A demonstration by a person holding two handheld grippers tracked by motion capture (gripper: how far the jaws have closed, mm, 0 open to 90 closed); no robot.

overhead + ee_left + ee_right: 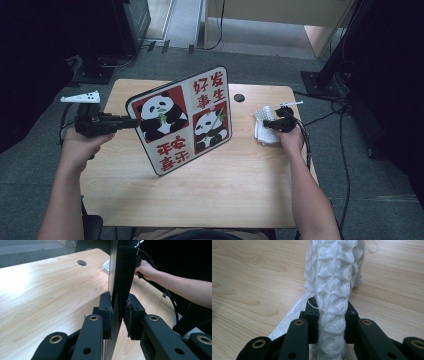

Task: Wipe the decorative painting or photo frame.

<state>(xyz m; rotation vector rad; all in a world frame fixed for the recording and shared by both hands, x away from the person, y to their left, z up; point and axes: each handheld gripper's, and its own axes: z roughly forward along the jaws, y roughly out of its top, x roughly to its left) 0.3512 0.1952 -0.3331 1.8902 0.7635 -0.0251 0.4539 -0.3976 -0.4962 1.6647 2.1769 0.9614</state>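
1. The left claw (131, 122) clamps the left edge of the panda board (182, 120), one pad on each face; in the left gripper view the pads (106, 312) press the thin edge from both sides.
2. The left hand (80, 145) holds its claw level and pointing right across the table (225, 185), with the forearm coming up from the bottom left of the high view.
3. The board stands on its lower edge near the middle of the table, tilted, its printed face with two pandas and red characters turned toward the person.
4. The right claw (266, 123) sits on the white cloth (262, 129) at the right side of the table, well apart from the board.
5. In the right gripper view a fold of the knitted cloth (334, 290) rises between the jaws, both pads (312, 312) against it; the grip is narrow, on the cloth.
6. The right hand (291, 139) is low at the table, the claw pointing left, and the forearm runs straight up from the bottom right.
7. A dark round hole (239, 97) lies in the tabletop behind the board.
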